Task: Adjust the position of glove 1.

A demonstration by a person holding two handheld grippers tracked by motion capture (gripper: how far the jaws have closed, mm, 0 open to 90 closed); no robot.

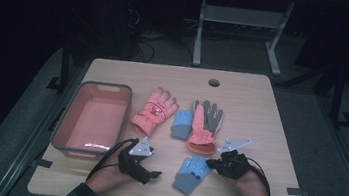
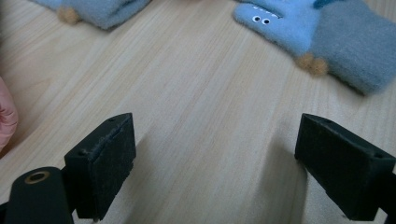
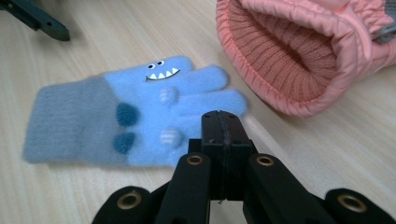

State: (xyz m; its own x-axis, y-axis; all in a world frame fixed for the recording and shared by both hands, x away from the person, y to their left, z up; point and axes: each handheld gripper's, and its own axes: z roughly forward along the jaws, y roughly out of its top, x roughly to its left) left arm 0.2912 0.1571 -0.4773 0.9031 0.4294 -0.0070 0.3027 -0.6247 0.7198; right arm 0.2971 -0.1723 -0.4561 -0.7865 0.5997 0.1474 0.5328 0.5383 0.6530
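Right gripper [image 3: 223, 122] over blue glove [image 3: 140, 112]
Its fingers met with nothing between, lower centre; left gripper [image 2: 215, 163] fingers stood wide above the desk [image 2: 205, 107]

I log a light-blue glove [image 3: 140, 112] with grey cuff, dark-blue spots and toothy face; salmon-pink glove [image 3: 299, 51]; pale wood bench [image 1: 270, 120].

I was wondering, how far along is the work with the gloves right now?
Nothing looks done: the tub is bare and all gloves lie on the table. In hand: the right tongs, shut, sit at the near blue glove's fingers; whether fabric is pinched is unclear. The left tongs rest open. Left: apparently every glove.
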